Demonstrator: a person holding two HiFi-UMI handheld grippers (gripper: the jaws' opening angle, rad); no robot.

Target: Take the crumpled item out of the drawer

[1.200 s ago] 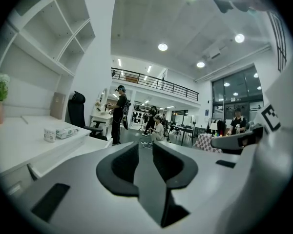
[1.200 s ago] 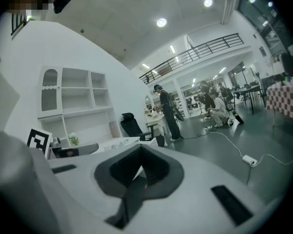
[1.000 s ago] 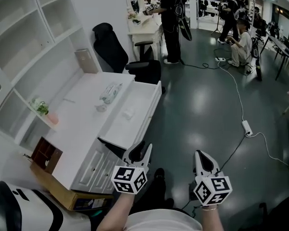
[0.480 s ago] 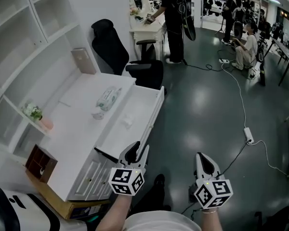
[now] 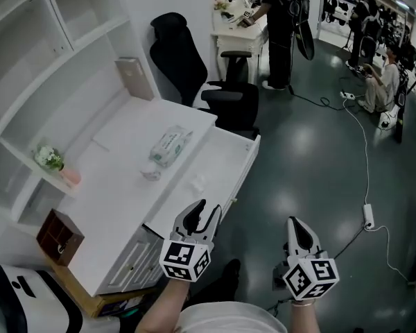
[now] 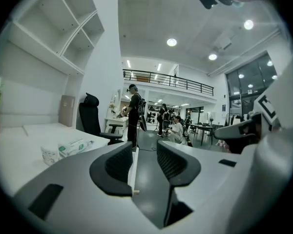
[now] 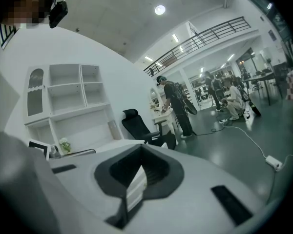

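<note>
In open white desk drawer: small crumpled white item. At its eleven o'clock, on white desktop: soft plastic wipes packet. At twelve: black office chair.

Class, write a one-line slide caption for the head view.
Left claw, jaws opening with nothing between them, hovers by the open drawer where a small crumpled item lies.

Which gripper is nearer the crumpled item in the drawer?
Left. The left gripper, jaws opening, empty, hovers just short of the crumpled item; the right gripper is aside over the floor.
</note>
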